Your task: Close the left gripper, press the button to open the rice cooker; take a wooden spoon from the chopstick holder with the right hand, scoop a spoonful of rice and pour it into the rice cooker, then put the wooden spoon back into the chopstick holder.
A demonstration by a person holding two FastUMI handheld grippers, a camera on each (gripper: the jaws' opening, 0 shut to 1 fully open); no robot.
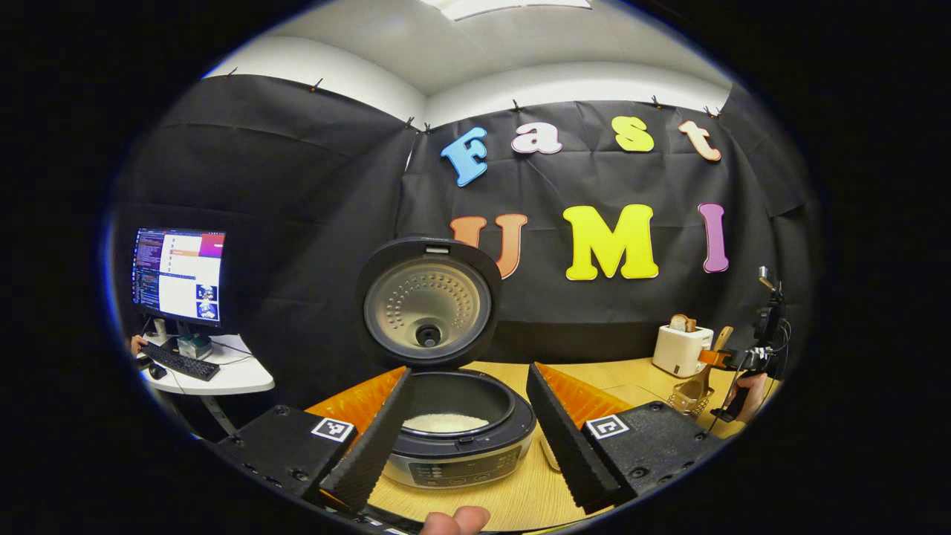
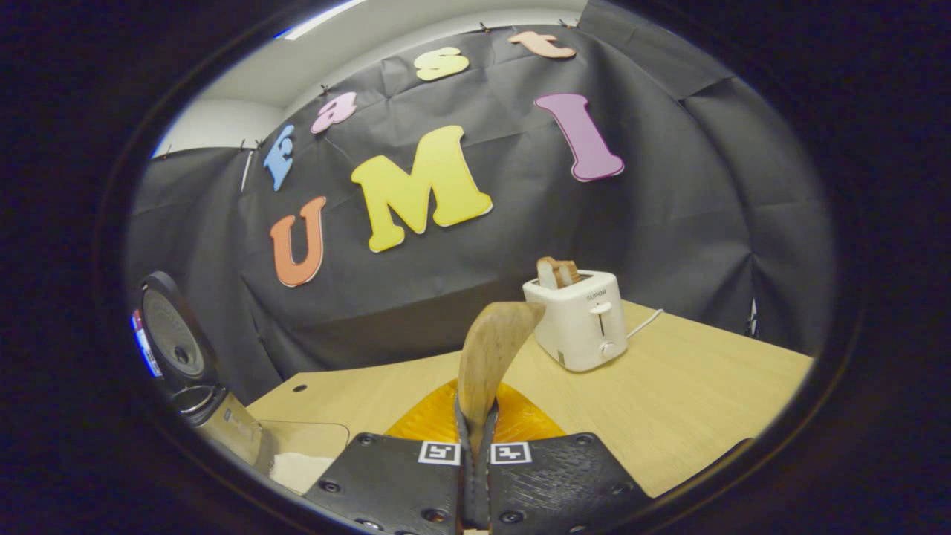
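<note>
Checking progress, left gripper view first: cooker point(image 1: 453, 431) lid point(image 1: 429, 301) stands fully up, so the button step reads as done. White rice point(image 1: 444, 423) sits in the inner pot — can't tell whether that is a poured spoonful or what was there already. Left hand-held gripper point(image 1: 468, 438) hangs in front of the cooker, fingers spread wide, holding nothing. Far right of this view, the right hand-held gripper point(image 1: 732, 360) sits above the wire holder point(image 1: 689, 399), with the spoon point(image 1: 706, 368) running from its fingers down toward the holder. Whether the tip is inside or just over it — too small to tell.

Right gripper view: right hand-held gripper point(image 2: 475, 438) is clamped tight on the spoon point(image 2: 490, 353) handle, bowl up and tilted toward the toaster point(image 2: 579, 319). A clear container with rice point(image 2: 301, 464) sits on the desk point(image 2: 691, 401) at lower left, next to the cooker point(image 2: 189, 371).

Judgement: lid open, spoon gripped. Scoop, pour and return look still to do.
</note>
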